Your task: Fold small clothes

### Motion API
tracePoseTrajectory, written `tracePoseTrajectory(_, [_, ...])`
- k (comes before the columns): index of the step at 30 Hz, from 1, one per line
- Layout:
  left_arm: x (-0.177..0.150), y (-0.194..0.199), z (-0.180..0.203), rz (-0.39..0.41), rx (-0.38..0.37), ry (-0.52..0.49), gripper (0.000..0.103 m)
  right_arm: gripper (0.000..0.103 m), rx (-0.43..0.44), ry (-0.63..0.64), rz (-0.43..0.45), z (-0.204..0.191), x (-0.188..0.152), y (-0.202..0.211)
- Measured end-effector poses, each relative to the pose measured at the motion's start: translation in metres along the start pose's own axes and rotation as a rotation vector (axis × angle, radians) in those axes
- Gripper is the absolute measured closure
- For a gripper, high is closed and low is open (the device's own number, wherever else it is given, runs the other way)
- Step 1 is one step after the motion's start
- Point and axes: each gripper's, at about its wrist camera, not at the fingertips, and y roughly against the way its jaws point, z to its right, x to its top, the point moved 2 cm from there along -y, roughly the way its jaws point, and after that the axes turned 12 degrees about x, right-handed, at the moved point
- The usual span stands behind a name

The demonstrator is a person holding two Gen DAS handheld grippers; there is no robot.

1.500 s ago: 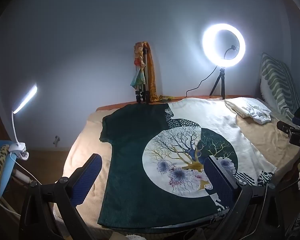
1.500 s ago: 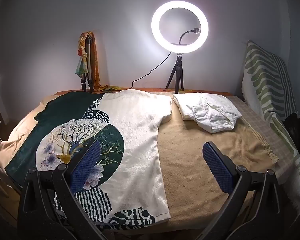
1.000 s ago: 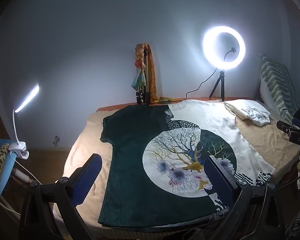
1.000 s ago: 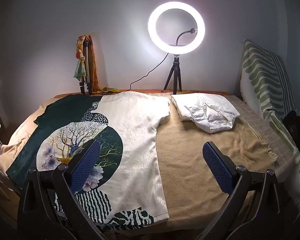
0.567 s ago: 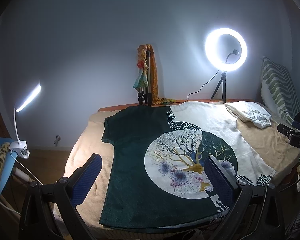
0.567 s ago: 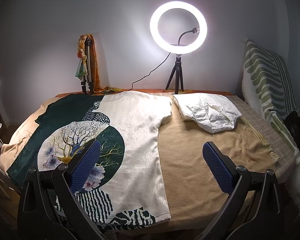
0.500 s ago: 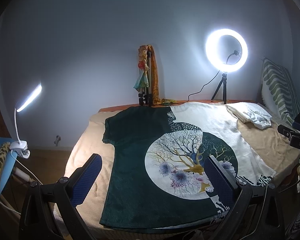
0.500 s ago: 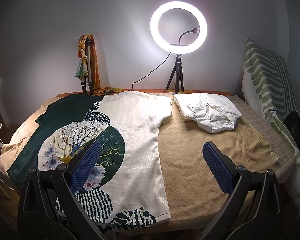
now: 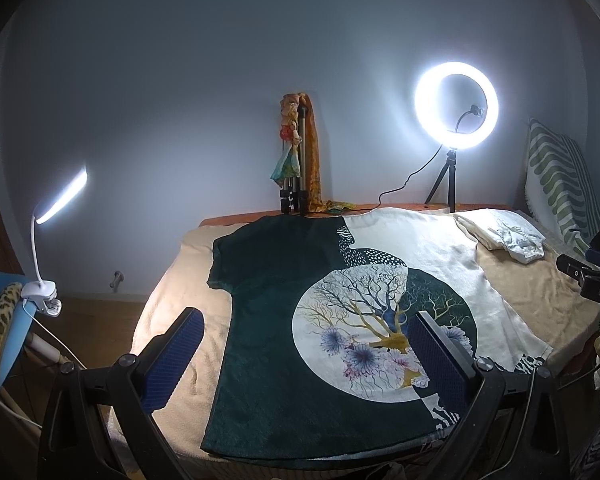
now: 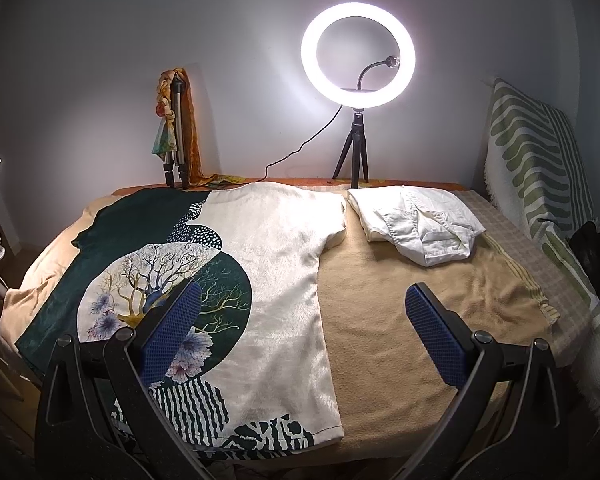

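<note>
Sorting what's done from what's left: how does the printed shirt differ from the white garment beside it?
The printed shirt lies spread flat and unfolded; the white garment is already folded into a compact bundle. The printed shirt is dark green and cream with a tree design; the white garment is plain. Both rest on the beige towel, untouched by either gripper.

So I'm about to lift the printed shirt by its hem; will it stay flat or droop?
The shirt lies limp and flat on the towel, so it will likely droop between grips. Its sheen hints it may slip. It looks light, so both open grippers should manage.
</note>
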Motion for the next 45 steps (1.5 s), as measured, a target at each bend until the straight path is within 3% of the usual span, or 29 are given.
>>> tracePoseTrajectory(45, [-0.004,-0.005,-0.007,-0.007,0.008,0.012,0.000,0.000,0.028,0.006,0.001,-0.018,0.006,-0.007])
